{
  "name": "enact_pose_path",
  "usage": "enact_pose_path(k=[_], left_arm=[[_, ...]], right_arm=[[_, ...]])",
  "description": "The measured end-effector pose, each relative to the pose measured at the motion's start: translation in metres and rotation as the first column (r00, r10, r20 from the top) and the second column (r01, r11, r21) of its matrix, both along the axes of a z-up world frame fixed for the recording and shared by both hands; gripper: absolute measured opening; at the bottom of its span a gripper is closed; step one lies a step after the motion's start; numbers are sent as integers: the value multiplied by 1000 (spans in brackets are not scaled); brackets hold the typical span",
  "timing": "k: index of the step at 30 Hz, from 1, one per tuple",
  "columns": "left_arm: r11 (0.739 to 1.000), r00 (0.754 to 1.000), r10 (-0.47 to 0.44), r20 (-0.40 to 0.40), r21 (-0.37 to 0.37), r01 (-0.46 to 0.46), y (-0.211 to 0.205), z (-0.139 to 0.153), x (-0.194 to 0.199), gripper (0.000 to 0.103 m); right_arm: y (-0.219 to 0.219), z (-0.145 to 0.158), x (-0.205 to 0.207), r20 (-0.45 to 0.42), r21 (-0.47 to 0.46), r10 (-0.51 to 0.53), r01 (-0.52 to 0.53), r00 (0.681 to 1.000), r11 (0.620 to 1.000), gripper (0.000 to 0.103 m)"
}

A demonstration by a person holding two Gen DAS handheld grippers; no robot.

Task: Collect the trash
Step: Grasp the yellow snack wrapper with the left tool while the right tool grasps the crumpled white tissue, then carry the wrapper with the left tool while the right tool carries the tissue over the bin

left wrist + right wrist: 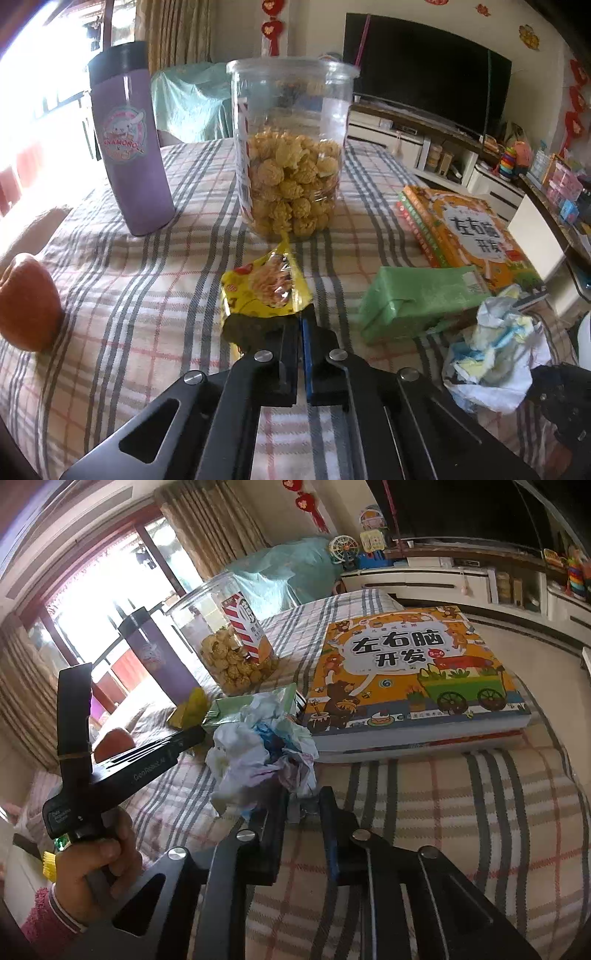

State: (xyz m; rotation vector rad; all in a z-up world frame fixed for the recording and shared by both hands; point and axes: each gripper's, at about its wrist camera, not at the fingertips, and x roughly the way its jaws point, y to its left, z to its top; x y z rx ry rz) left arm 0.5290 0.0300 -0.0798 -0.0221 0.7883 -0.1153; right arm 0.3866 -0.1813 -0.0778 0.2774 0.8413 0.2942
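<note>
My left gripper [301, 321] is shut on a yellow snack wrapper [264, 290], holding it by its near edge above the plaid tablecloth; the wrapper [192, 707] also shows in the right wrist view at the tip of the left gripper [197, 734]. My right gripper [303, 801] is shut on a crumpled ball of white and blue paper [264, 749], which also shows at the lower right of the left wrist view [495, 354]. A green carton [417, 301] lies flat between the wrapper and the paper ball.
A clear jar of popcorn [291, 155] and a purple tumbler [129, 147] stand behind the wrapper. An orange fruit [27, 302] lies at the left. Stacked children's books [406, 675] lie at the right. The plaid cloth [461, 812] covers the table.
</note>
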Motion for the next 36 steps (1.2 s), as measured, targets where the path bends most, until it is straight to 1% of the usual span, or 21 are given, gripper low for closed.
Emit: enact_pose_path(k=[3, 11, 17, 21, 28, 36], left_arm=[[1000, 1000, -4, 7, -15, 5, -1, 4, -19, 0], [996, 1000, -25, 15, -81, 26, 0, 20, -87, 0], [990, 997, -72, 14, -117, 73, -13, 34, -145, 0], [986, 995, -97, 4, -139, 96, -22, 40, -177, 0], [981, 992, -123, -7, -152, 120, -36, 48, -217, 0], [977, 988, -150, -21, -155, 145, -61, 55, -251, 0]], right_arm=[[-2, 5, -9, 7, 16, 8, -8, 1000, 1000, 12], [-9, 21, -41, 24, 39, 30, -31, 999, 999, 12], [-18, 25, -72, 27, 49, 18, -19, 999, 999, 12], [-25, 26, -91, 30, 46, 10, -12, 1000, 999, 12], [-43, 29, -125, 40, 44, -24, 23, 999, 999, 12], [-63, 29, -160, 46, 60, -67, 64, 997, 996, 12]])
